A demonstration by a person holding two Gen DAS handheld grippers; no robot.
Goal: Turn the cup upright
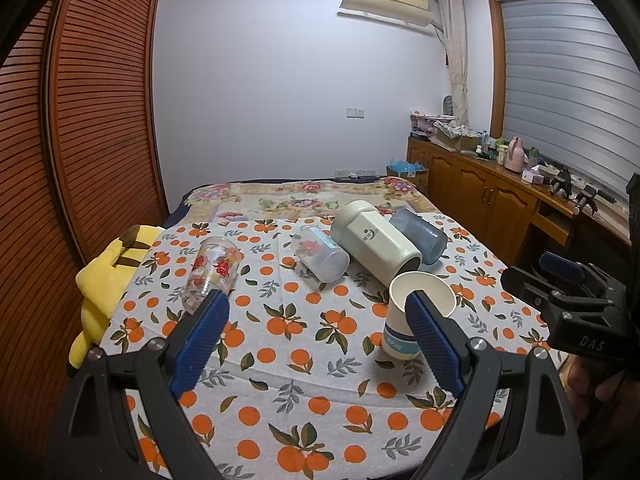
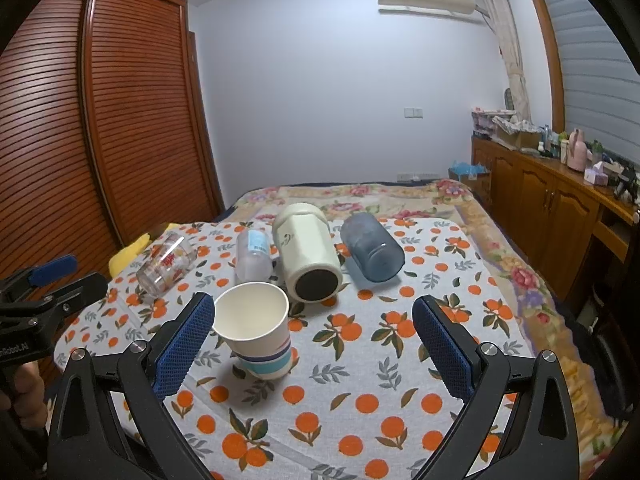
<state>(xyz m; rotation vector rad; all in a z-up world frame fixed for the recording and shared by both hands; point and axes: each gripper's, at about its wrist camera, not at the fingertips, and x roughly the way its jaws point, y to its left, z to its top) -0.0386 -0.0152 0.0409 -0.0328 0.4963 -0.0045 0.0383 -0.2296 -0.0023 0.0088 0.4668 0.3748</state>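
Note:
A white paper cup [image 1: 416, 312] [image 2: 256, 328] stands upright on the orange-print cloth [image 1: 304, 344]. Behind it lie on their sides a cream mug [image 1: 374, 246] [image 2: 306, 256], a blue tumbler [image 1: 420, 236] [image 2: 372, 246], a clear plastic cup [image 1: 320, 254] [image 2: 252, 254] and a strawberry-print glass [image 1: 212, 272] [image 2: 166, 264]. My left gripper [image 1: 316, 300] is open and empty above the cloth, its right finger in front of the paper cup. My right gripper [image 2: 312, 308] is open and empty, with the paper cup just inside its left finger.
The cloth covers a bed with a floral blanket [image 1: 304, 196]. A yellow plush toy [image 1: 108, 276] lies at the left edge. A slatted wardrobe [image 1: 92, 112] stands left; wooden cabinets [image 1: 480, 188] with clutter stand right.

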